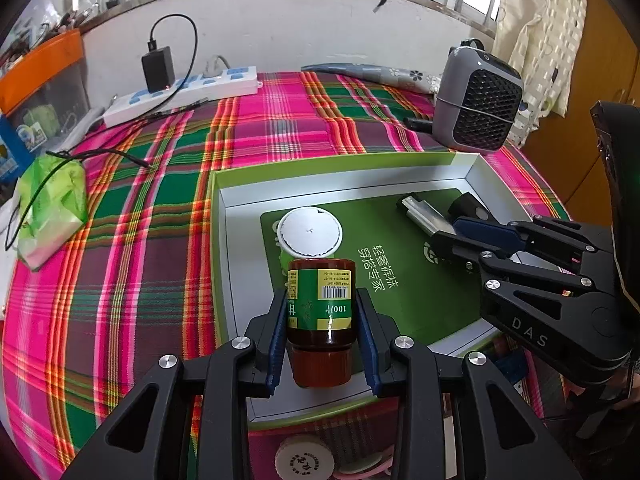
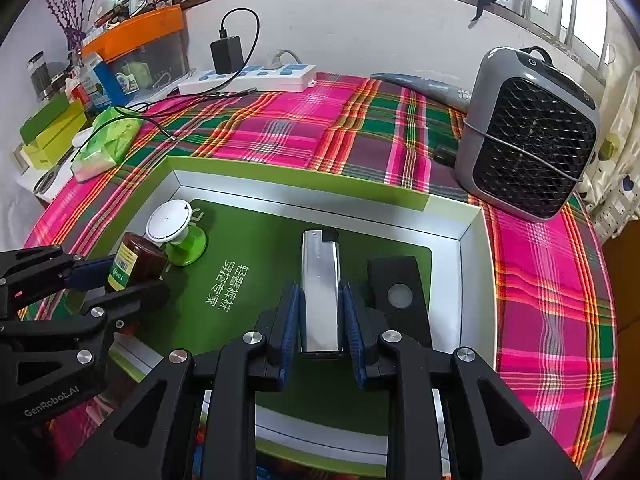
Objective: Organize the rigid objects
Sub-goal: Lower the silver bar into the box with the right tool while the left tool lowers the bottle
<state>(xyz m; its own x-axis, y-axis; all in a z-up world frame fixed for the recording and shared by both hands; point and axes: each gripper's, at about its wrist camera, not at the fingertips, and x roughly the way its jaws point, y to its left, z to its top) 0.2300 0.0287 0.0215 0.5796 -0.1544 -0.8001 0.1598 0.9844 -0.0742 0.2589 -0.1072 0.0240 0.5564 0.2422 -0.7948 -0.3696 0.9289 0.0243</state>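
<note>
left wrist view: both grippers hold an item over the green box, placing step.

the left gripper (image 1: 322, 320) pinches a brown medicine bottle (image 1: 320, 312) between its blue pads, bottom pointing away from the jaws, over the near left part of the box (image 1: 340, 168). the right gripper (image 2: 322, 320) has its jaws pressed on a silver lighter (image 2: 320, 280), which reaches forward over the green floor of the box. the next move probably calls for lowering each item to the floor and then spreading the jaws. just ahead of the bottle stands a white-topped green stand (image 1: 310, 232), so the bottle can bump it. a black block (image 2: 396, 292) lies just right of the lighter. the grey fan (image 2: 528, 136) stays well beyond, outside the box.
</note>
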